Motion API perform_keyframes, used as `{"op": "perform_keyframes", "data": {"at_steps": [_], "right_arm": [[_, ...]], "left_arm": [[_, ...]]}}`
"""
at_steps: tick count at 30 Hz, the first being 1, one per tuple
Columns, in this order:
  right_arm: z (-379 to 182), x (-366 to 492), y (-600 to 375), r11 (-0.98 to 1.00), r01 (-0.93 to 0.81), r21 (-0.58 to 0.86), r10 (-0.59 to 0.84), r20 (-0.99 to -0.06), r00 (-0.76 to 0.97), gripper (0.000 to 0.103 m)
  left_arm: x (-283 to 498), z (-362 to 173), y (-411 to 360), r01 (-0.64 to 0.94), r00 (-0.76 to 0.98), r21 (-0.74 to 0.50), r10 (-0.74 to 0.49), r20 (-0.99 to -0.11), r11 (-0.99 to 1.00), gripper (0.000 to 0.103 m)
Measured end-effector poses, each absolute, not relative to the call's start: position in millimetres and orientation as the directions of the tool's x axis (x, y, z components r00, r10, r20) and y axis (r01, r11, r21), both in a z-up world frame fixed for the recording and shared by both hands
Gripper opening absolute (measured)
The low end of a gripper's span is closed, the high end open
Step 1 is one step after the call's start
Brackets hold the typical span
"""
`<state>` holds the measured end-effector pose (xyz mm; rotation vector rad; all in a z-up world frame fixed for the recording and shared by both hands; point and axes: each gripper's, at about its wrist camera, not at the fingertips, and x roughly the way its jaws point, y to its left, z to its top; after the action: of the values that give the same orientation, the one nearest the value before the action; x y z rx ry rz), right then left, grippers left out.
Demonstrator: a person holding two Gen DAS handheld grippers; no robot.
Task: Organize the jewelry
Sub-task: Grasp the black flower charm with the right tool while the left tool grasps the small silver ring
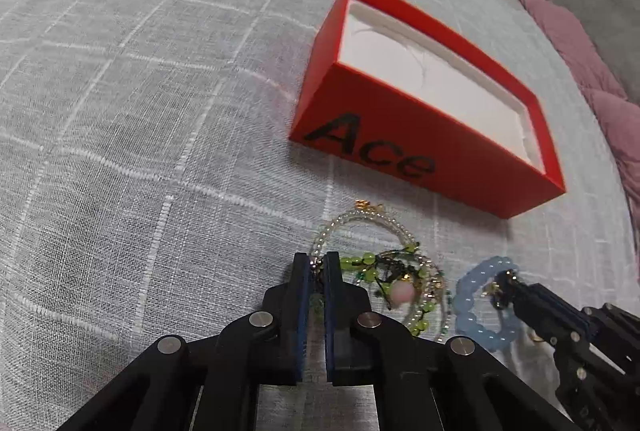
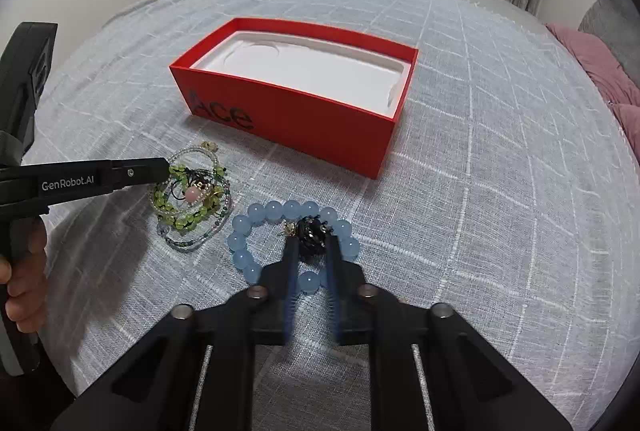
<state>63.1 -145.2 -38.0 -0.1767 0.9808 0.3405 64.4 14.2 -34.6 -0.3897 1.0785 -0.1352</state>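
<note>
nothing boxed yet: both tools have only just taken hold of the jewelry.
your left tool (image 1: 316, 263) is closed on a strand of the green bead tangle (image 2: 192, 205); your right tool (image 2: 311, 245) is pinched on the dark charm (image 2: 312, 233) of the blue bracelet (image 2: 280, 209). both pieces lie on the bed cover (image 2: 480, 191), just ahead of the tools. the red box (image 2: 320, 127) sits open further ahead, and only its white liner (image 2: 304, 71) shows inside. lifting and placing are all left.

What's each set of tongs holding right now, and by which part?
Left tongs: shut on the tangled bead strands at their left edge. Right tongs: closed around the dark charm inside the blue bead bracelet.
</note>
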Motion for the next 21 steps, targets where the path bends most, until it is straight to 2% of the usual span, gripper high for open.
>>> {"op": "perform_keyframes", "data": {"at_steps": [4, 13, 21], "right_arm": [[-31, 61, -150, 0.934, -0.358, 0.017, 0.214, -0.828, 0.519, 0.002], [-15, 56, -159, 0.928, -0.36, 0.095, 0.287, -0.799, 0.528, 0.001], [-5, 55, -174, 0.934, -0.334, 0.13, 0.305, -0.776, 0.552, 0.001]], "left_arm": [[63, -21, 14, -0.05, 0.497, -0.383, -0.309, -0.811, 0.923, 0.0], [50, 0, 18, 0.036, 0.534, -0.382, -0.341, -0.774, 0.924, 0.0], [47, -5, 32, -0.007, 0.535, -0.411, -0.344, -0.772, 0.912, 0.0]]}}
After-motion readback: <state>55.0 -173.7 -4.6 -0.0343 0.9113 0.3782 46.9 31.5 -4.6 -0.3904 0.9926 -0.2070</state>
